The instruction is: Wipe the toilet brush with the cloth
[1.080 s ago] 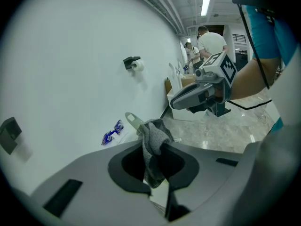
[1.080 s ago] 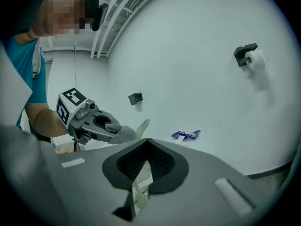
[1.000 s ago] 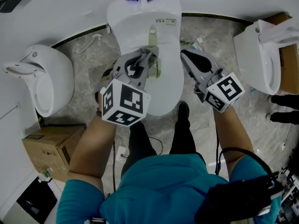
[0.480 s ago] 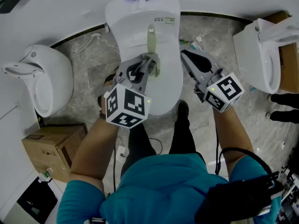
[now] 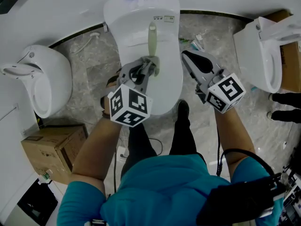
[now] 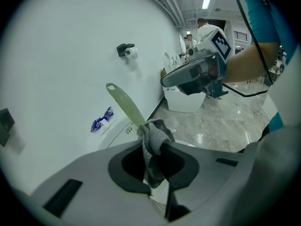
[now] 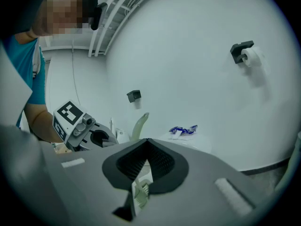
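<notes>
Where the cloth (image 6: 153, 142) bunches between the clenched jaws of my left gripper (image 5: 151, 64), it touches the pale handle of the toilet brush (image 5: 152, 39), which reaches away over the toilet lid (image 5: 131, 36). My right gripper (image 5: 187, 55), jaws pressed together, hangs apart, right of the toilet.

Cloth (image 6: 157, 131): grey knit textile, coarse, matt.
Toilet brush (image 6: 123, 102): handle of pale green plastic, smooth, slight sheen.
Left gripper (image 6: 153, 146): claw of matt grey plastic.
Toilet (image 5: 141, 27): white ceramic, glossy.
Floor (image 5: 89, 74): grey veined stone, polished.
Box (image 5: 47, 147): brown cardboard, matt.
</notes>
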Available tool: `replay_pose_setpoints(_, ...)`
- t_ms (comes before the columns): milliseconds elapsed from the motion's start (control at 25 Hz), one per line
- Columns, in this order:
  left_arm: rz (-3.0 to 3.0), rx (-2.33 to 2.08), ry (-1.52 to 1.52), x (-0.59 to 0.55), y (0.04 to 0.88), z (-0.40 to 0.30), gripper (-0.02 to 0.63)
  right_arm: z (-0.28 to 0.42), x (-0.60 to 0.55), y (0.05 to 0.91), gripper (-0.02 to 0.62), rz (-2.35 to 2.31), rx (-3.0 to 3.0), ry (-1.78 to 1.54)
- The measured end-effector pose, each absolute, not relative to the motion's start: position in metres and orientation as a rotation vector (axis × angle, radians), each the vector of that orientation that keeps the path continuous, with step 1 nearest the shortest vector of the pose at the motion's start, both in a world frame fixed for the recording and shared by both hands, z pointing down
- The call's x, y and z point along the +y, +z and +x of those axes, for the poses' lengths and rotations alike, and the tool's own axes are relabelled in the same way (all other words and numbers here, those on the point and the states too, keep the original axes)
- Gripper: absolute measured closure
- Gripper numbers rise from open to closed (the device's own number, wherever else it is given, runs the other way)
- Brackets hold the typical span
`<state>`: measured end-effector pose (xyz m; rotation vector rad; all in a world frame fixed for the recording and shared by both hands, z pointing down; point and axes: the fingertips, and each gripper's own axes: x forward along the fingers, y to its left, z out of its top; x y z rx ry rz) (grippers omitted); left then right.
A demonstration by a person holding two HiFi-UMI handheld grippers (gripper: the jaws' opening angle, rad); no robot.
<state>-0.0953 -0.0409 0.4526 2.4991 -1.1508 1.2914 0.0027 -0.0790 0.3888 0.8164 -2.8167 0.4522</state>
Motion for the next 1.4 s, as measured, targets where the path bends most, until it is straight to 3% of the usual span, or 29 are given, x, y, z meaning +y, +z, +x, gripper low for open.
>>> replay_pose_setpoints(1400, 2.396, -1.056, 1.376, -0.028, 0.538, -0.089, 0.568, 0.022, -0.078, 0.43, 0.598, 0.833, -2.767, 0.525)
